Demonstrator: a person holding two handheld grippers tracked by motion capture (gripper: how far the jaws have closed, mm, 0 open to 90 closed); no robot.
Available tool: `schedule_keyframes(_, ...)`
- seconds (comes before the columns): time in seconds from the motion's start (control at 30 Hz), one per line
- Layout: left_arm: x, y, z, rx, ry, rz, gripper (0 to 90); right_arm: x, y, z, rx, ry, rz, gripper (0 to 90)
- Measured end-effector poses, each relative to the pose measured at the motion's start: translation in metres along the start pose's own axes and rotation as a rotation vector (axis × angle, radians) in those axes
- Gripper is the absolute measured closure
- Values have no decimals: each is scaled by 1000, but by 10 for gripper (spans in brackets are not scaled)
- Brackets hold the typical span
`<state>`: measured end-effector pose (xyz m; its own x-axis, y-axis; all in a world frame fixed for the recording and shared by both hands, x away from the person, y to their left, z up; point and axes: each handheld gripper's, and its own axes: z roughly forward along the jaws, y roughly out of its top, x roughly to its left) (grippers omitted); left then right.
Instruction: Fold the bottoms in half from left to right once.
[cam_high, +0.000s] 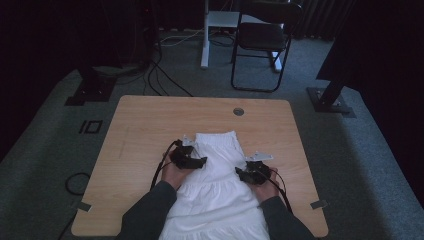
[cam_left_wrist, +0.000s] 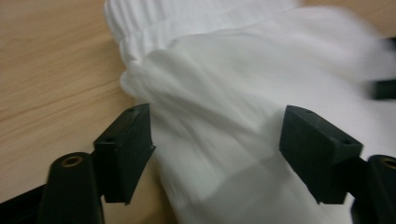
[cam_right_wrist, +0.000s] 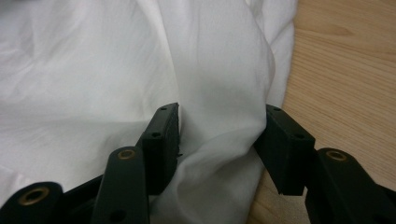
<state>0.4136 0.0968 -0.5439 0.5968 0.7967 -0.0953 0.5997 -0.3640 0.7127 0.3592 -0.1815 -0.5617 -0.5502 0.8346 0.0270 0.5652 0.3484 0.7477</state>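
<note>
- My left gripper stands wide open over the garment's left edge, gripping nothing.
- My right gripper is half closed, pinching a raised fold at the right edge.
- The white garment, soft, gathered cotton, lies lower centre, its ribbed waistband pointing to the far edge.
- The wooden table has rounded corners and stands on grey carpet.

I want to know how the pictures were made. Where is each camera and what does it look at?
High view: above the wooden table, looking down at the white pleated cloth garment; forearms, hands, both grippers.
Left gripper view: rides the left gripper; black jaws apart over the garment's edge.
Right gripper view: rides the right gripper; jaws around a fold.
All share garment and table.
</note>
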Motion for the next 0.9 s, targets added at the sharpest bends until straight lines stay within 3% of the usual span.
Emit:
schedule_keyframes(0.17, 3, 2, 14, 11, 36, 26, 250, 0, -1, 0, -5, 0, -1, 493)
schedule_keyframes(0.47, 8, 0, 19, -16, 103, 51, 214, 0, -1, 0, -5, -2, 2, 494)
schedule_keyframes(0.9, 6, -2, 19, -28, 107, 53, 217, -1, 3, -1, 30, 32, -13, 462)
